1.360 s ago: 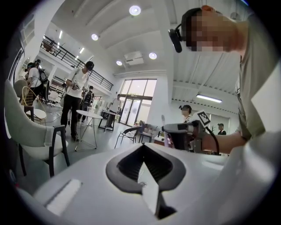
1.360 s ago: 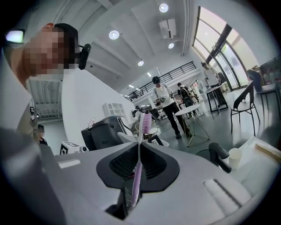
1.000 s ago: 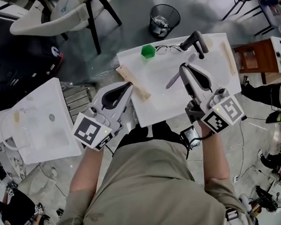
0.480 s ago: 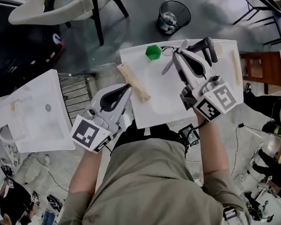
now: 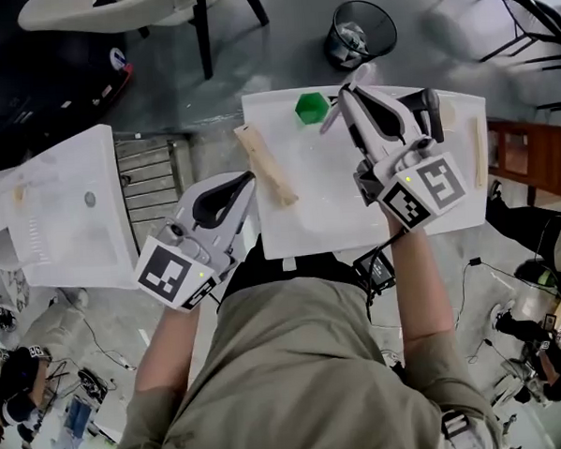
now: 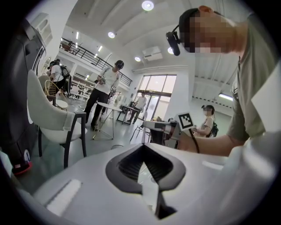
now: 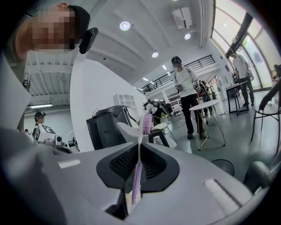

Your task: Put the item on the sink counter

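A lilac toothbrush [image 5: 335, 118] sticks out from my right gripper [image 5: 347, 93], which is shut on its handle above the far part of the white table [image 5: 318, 217]. In the right gripper view the toothbrush [image 7: 139, 149] stands upright between the jaws of that gripper [image 7: 138, 146], bristle head on top. My left gripper [image 5: 249, 180] is shut with nothing in it and hovers by the table's left edge, between the table and the white sink counter [image 5: 66, 249]. In the left gripper view its jaws meet at the tip [image 6: 144, 147].
On the table are a green cup [image 5: 310, 107], a wooden stick [image 5: 266, 165] at the left edge, another stick [image 5: 477, 152] at the right, and a black handle [image 5: 431, 108]. A mesh bin [image 5: 359, 32] stands beyond. A person [image 6: 103, 94] stands in the room.
My right gripper has carried the toothbrush away from me toward the table's far edge, near the green cup. The left gripper has barely moved.
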Demonstrator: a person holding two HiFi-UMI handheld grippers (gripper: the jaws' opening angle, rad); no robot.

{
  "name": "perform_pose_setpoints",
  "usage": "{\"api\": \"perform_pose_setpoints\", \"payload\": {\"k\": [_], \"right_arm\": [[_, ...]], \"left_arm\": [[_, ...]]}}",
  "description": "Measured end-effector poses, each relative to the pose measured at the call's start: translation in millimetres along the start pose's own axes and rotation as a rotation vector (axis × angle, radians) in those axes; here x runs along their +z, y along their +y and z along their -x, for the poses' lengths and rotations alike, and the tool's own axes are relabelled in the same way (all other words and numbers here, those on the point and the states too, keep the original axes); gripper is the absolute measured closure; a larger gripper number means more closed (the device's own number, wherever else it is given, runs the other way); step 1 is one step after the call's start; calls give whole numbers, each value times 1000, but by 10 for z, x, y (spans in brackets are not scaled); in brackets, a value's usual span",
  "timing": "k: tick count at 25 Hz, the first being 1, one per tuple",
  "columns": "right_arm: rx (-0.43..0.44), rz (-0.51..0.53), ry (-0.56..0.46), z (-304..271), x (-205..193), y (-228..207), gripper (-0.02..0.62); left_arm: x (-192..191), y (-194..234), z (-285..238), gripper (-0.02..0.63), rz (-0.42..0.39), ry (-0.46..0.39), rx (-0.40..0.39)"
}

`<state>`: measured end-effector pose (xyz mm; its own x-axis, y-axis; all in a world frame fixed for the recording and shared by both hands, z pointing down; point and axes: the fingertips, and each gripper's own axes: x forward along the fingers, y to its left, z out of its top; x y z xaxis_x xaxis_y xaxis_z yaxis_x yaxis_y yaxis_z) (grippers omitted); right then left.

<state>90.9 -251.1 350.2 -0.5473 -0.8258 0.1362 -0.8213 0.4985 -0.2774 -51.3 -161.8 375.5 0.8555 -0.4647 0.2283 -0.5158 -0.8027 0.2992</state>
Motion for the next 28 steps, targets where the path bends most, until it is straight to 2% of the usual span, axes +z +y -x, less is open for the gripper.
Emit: {"api": "perform_pose_setpoints", "payload": {"k": [11, 28], "right_arm": [[6, 28, 20, -307, -185, -203, 566], [27, 56, 106, -526, -717, -388, 566]], "left_arm": [[-96, -27, -115, 600, 23, 14, 25], [-299, 25, -172, 600, 59, 34, 68]]}}
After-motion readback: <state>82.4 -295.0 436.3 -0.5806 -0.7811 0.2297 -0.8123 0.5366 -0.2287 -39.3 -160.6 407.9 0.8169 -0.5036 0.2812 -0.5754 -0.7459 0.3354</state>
